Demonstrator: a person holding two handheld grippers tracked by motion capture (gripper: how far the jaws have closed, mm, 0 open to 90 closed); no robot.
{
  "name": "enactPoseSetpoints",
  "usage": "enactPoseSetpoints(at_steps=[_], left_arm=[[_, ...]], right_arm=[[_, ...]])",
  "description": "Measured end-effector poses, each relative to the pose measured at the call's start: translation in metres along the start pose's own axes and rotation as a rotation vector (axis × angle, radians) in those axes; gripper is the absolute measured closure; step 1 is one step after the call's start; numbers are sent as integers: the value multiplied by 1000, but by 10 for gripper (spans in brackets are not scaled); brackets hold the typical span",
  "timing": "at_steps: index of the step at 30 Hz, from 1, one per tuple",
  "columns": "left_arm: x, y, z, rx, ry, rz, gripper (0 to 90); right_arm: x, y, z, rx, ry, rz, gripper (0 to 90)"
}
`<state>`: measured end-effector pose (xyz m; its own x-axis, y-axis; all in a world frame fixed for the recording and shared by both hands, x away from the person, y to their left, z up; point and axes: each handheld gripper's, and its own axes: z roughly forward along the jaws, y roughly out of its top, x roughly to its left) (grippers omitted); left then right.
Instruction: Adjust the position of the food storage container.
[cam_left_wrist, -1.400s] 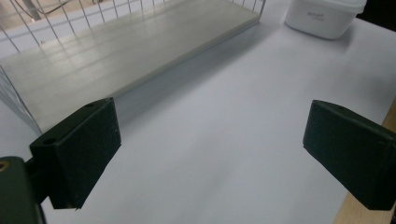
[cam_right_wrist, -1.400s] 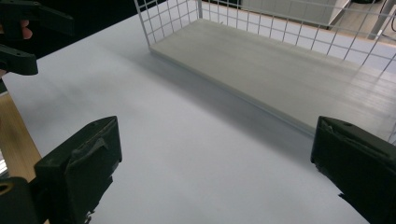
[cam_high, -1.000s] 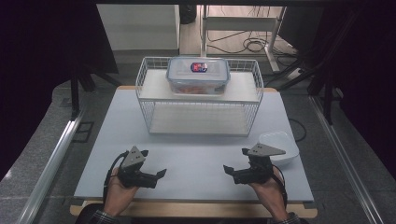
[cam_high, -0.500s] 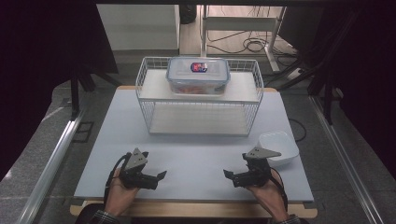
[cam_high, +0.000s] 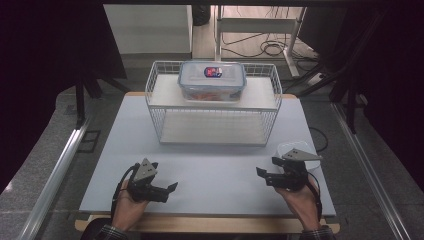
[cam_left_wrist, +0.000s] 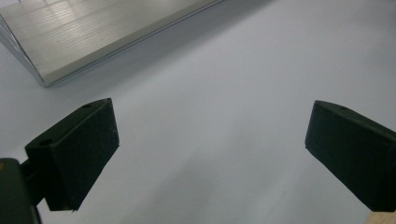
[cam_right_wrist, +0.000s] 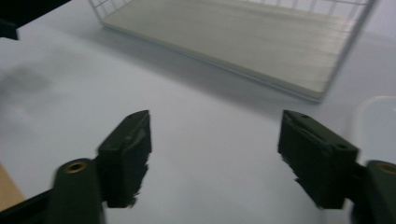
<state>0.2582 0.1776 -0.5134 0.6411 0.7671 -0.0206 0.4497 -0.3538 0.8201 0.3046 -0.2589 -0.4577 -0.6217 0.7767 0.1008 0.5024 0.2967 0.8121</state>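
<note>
1. Both sets of jaws are standing spread and empty: left gripper (cam_high: 172, 187), right gripper (cam_high: 260, 172).
2. Both are resting low over the bare worktop (cam_high: 215, 170).
3. A lidded container (cam_high: 212, 80) is sitting atop the wire rack (cam_high: 215, 117), likely needing a forward reach.

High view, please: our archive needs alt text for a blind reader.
A person's hands hold the left claw and right claw, both open, low over a pale table. Behind them a white wire rack carries a clear lidded container on top.
</note>
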Motion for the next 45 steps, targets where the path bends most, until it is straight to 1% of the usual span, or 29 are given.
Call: enactPoseSetpoints(at_steps=[1,2,5,7,8,11,15,17,24,29,31,35,38,42,44,45], left_arm=[[0,0,0,1,-1,-1,25],[0,0,0,1,-1,-2,25],[1,-1,1,3,-1,-4,26],[1,-1,1,2,-3,-5,26],[1,-1,1,2,-3,-6,26],[2,-1,1,3,-5,-11,26],[3,-1,1,4,-7,-14,27],[3,-1,1,5,-9,-15,27],[3,-1,2,7,-11,-22,28],[4,-2,2,8,-12,-27,29],[4,-2,2,10,-11,-26,29],[4,-2,3,13,-10,-26,30],[4,-2,4,18,-10,-26,30],[5,-2,3,18,-6,-26,30],[5,-2,3,16,-5,-28,30],[5,-2,3,15,-5,-31,31]], right_arm=[[-4,0,-2,-1,-14,-3,324],[-8,1,-5,1,-24,-2,379],[-19,1,-11,0,-64,0,485],[-28,2,-16,-3,-80,11,547],[-33,2,-19,-5,-105,12,587],[-45,3,-25,2,-140,27,687],[-63,1,-31,8,-187,48,847],[-72,0,-34,6,-209,62,888],[-101,-4,-47,-2,-319,111,891],[-117,-9,-49,3,-377,124,890],[-128,-12,-50,5,-404,135,890],[-144,-19,-47,23,-425,157,890],[-153,-20,-40,33,-415,162,890],[-160,-18,-28,54,-401,149,890],[-159,-17,-24,60,-380,150,891],[-158,-17,-24,62,-380,148,891]])
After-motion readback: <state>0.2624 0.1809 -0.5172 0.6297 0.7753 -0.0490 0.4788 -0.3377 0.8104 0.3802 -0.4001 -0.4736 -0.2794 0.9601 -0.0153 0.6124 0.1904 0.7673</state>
